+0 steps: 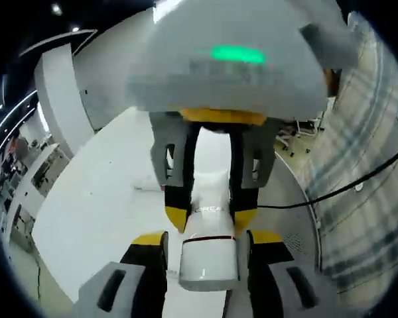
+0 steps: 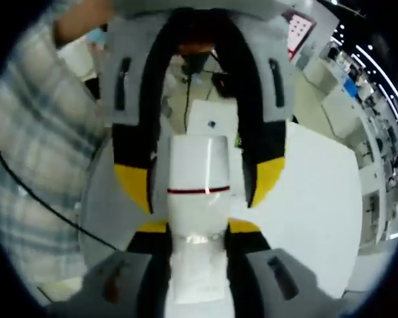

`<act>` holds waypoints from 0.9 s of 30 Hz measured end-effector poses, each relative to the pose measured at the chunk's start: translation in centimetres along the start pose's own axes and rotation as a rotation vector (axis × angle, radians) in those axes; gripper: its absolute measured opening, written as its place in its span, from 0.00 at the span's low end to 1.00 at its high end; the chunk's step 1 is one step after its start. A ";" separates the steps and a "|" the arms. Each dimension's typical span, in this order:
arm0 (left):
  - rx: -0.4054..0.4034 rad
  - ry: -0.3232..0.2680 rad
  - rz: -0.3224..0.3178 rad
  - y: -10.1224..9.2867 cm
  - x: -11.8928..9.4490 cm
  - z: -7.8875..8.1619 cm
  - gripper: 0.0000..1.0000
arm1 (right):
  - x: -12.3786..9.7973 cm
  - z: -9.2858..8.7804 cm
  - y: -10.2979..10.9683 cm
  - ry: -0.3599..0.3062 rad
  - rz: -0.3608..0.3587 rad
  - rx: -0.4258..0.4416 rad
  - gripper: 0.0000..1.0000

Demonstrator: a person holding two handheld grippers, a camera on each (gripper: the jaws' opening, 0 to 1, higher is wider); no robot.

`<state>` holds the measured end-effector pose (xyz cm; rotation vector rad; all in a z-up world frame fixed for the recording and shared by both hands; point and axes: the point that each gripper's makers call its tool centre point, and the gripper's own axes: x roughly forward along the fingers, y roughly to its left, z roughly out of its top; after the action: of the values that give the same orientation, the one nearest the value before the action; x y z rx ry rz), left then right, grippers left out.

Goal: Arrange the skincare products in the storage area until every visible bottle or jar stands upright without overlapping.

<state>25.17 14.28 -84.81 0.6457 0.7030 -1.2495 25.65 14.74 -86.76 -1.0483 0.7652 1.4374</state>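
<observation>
Two claws meet on my one white tube: left claw and right claw clamp opposite ends along its axis.

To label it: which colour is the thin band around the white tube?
Red on the white tube, clearest in the right gripper view.

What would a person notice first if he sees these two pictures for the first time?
First, the white tube with a thin dark band, held end to end between two grippers over a white table. In the left gripper view, the left gripper closes on one end while the right gripper reaches in from above. A person's plaid sleeve is at the left in the right gripper view.
</observation>
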 end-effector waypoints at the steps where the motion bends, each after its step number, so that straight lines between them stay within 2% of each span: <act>1: 0.009 0.013 -0.008 -0.1 0.3 -0.1 0.38 | 0.1 0.1 0.0 0.000 -0.001 -0.002 0.29; 2: 0.035 0.020 -0.008 -0.1 0.6 -0.1 0.38 | 0.1 0.2 0.0 -0.006 0.001 -0.009 0.29; 3: 0.021 0.044 0.008 0.2 0.5 -0.6 0.38 | 0.3 0.8 0.0 -0.031 -0.001 -0.005 0.29; 4: 0.012 0.015 0.005 0.4 0.8 -0.3 0.38 | 0.0 0.5 -0.1 -0.012 -0.007 -0.009 0.29; 5: 0.009 0.008 0.004 0.4 0.9 -0.4 0.38 | -0.1 0.8 -0.2 -0.025 -0.013 -0.008 0.29; 6: -0.002 0.033 0.003 0.4 1.1 -0.9 0.38 | -0.2 1.3 -0.2 -0.062 -0.008 0.002 0.29; 9: 0.010 0.035 0.002 0.5 1.3 -1.8 0.39 | -0.6 1.9 -0.2 -0.101 -0.003 0.008 0.29; 12: -0.070 -0.001 -0.028 -0.1 1.4 -1.7 0.38 | -0.2 1.6 0.0 -0.098 0.002 0.002 0.29; 21: -0.064 -0.049 -0.053 0.2 2.2 -1.6 0.38 | -0.1 0.6 -0.4 -0.106 0.001 0.014 0.29; 27: -0.058 -0.026 -0.055 0.6 2.9 -2.2 0.38 | -0.2 0.2 -0.8 -0.110 -0.005 0.010 0.29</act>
<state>25.95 14.28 -88.39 0.5642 0.7368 -1.2815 26.43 14.98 -86.44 -0.9543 0.6894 1.4730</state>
